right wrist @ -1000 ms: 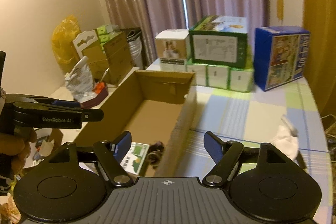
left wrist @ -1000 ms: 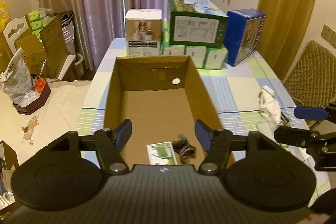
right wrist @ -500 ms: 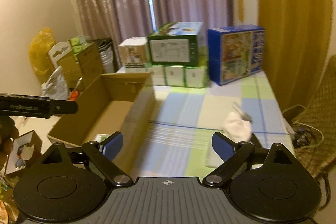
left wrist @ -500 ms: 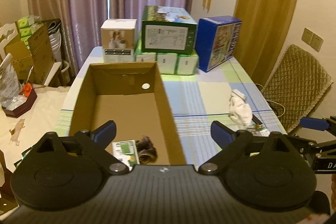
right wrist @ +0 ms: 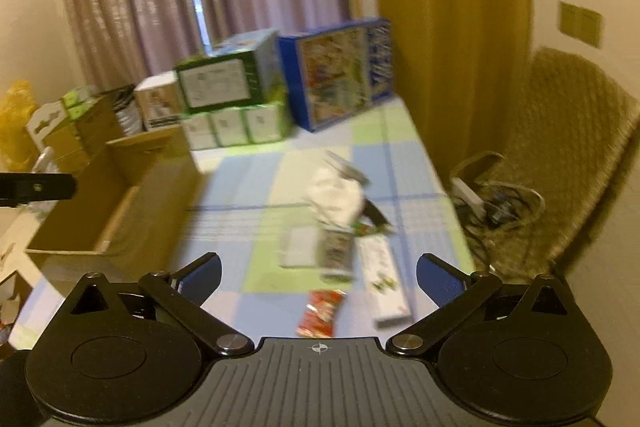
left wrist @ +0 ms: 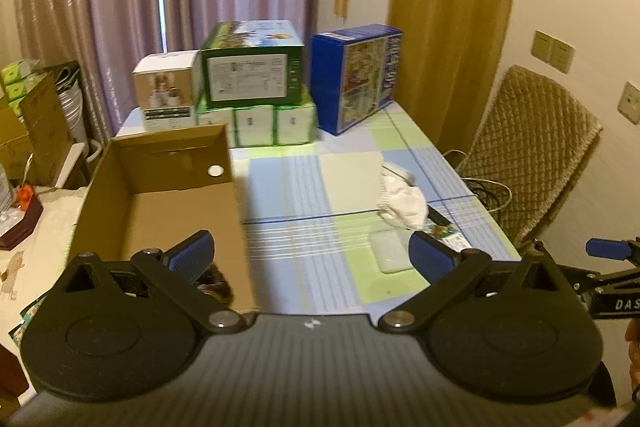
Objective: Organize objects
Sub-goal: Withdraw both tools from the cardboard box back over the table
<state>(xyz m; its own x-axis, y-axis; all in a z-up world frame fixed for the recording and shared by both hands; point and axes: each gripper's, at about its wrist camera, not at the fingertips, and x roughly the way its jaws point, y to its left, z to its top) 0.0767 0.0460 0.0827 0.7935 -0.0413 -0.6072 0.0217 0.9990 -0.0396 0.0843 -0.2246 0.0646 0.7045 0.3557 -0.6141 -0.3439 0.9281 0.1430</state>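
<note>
- Right now both tools hang over the checked tablecloth (left wrist: pixel 288 187), each with its jaws spread wide and nothing between them: the left gripper (left wrist: pixel 311 254) by the near corner of the cardboard box (left wrist: pixel 156 211), the right gripper (right wrist: pixel 318 273) aimed at the loose clutter.
- Waiting to be tidied, as I judge it, is a cluster near the table's right edge: a crumpled white cloth (right wrist: pixel 334 195), a flat clear packet (right wrist: pixel 300 247), a long white box (right wrist: pixel 386 285) and a small red sachet (right wrist: pixel 320 313). All lie well apart from the cardboard box.
- Something dark and tangled (left wrist: pixel 214 281) already sits inside the box, at its near end.
- My guess is the cloth is light and limp; pinching a raised fold at its top should lift it whole, though it will dangle.
- Trickier, probably, is the sachet: thin, slick, lying flat. One edge would have to be caught.
- Stiff and light by the look of it, the long box is best gripped across its narrow width, near the middle.
- Motion blur in the right view hides finer detail.
</note>
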